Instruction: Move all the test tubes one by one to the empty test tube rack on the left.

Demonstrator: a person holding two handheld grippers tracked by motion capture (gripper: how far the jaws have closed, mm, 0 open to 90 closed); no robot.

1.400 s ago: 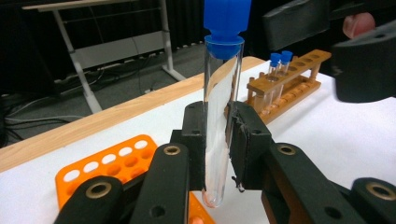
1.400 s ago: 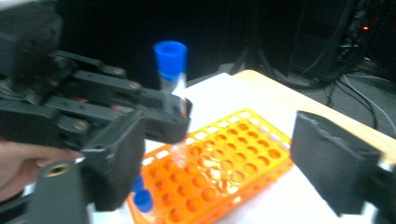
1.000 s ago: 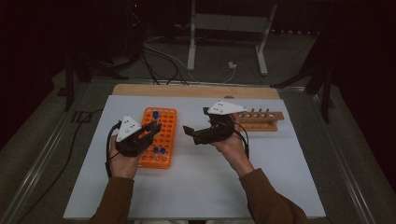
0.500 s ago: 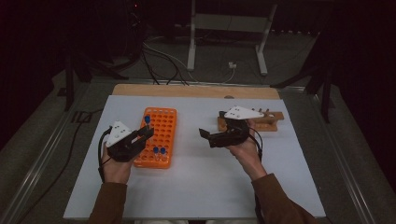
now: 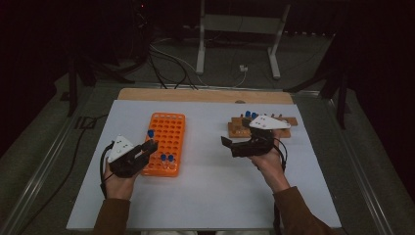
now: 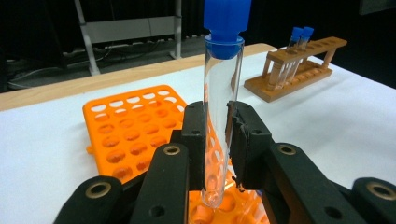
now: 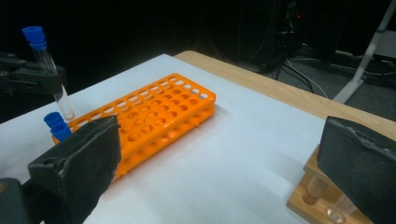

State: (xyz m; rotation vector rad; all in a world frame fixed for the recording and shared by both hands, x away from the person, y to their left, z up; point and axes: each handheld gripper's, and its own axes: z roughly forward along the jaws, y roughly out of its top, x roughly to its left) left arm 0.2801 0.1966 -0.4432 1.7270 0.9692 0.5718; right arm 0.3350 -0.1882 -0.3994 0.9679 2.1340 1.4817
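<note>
Since the earlier frames both hands have drawn apart: the left gripper (image 5: 147,148) has slid off the middle of the orange rack (image 5: 166,128) to its near left corner and sunk a little, while the right gripper (image 5: 228,143) has swung away toward the wooden rack (image 5: 239,129) on the right side of the white table (image 5: 205,196). The left gripper's jaws are clamped on a clear test tube (image 6: 221,116) with a blue cap, gripping it low on the glass, so the tube stands nearly upright with its rounded bottom just above the near holes of the orange rack. From the right gripper view the same tube shows held off the rack's far corner, close to two capped tubes (image 7: 57,125) already seated there. The right gripper's jaws stand wide apart with nothing between them, pointing across the table toward the orange rack, and the wooden rack with its two remaining blue-capped tubes (image 6: 297,42) lies just beside it. The work in hand looks like moving tubes from the wooden rack to the orange one, and this moment is the seating of a third tube. The next move calls for lining the tube's bottom over a free hole next to the two seated tubes, keeping it vertical, lowering it until it rests, and only then easing the jaws apart. The free right gripper seems placed to fetch the next tube from the wooden rack.
</note>
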